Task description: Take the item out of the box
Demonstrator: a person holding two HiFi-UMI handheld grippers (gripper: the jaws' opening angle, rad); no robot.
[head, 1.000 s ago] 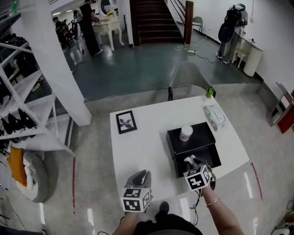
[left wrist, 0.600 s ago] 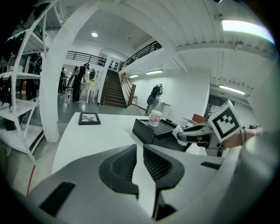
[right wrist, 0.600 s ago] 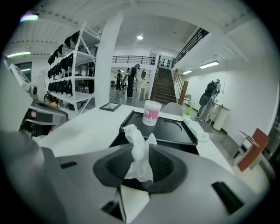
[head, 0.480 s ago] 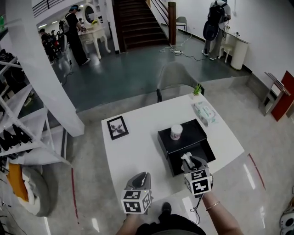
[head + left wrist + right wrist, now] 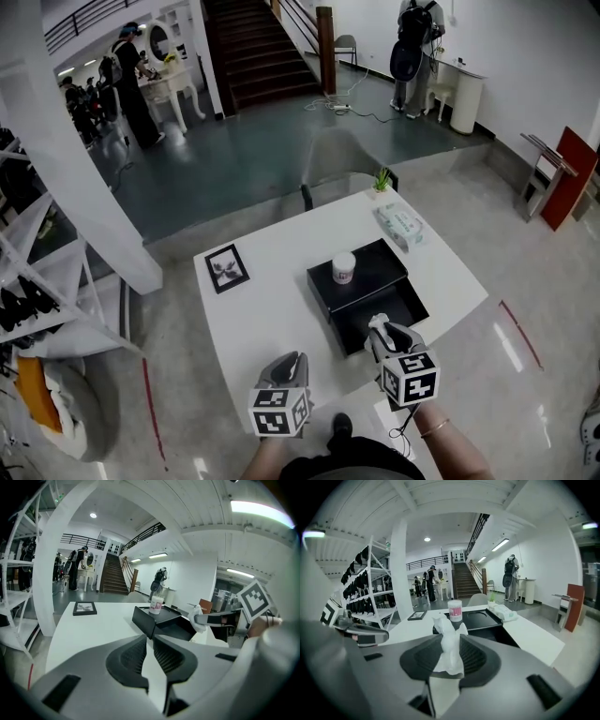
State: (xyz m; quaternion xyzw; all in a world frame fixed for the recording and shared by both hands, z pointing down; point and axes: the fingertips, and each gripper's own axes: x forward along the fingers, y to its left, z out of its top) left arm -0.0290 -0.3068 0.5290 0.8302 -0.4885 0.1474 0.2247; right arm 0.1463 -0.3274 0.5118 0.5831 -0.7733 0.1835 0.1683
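My right claw (image 5: 451,638): pinching the white crumpled item (image 5: 449,649), which stands up between the two pads with its wrinkled top poking out past the tips.
White crumpled item, seen from my head: at the tip of my right claw (image 5: 378,328), over the front part of the open drawer (image 5: 386,311).
Same item, seen from my left claw's camera: it hangs in the air just past the drawer's near corner and does not touch the black box (image 5: 157,620).
My left claw (image 5: 150,638): pressed together, with nothing between its pads; it hovers over the near edge of the table (image 5: 272,309), to the left of the box and well apart from it.
Black box (image 5: 361,272): sits on the right half of the table, its drawer pulled out towards me.
Cup (image 5: 344,267): white with a red print, upright on the box's flat top.
Picture frame (image 5: 227,268): lies flat on the table, to the left of the box.
Tissue pack (image 5: 399,225): on the table beyond the box, near the far right corner.
Small plant (image 5: 382,178): at the far edge of the table.
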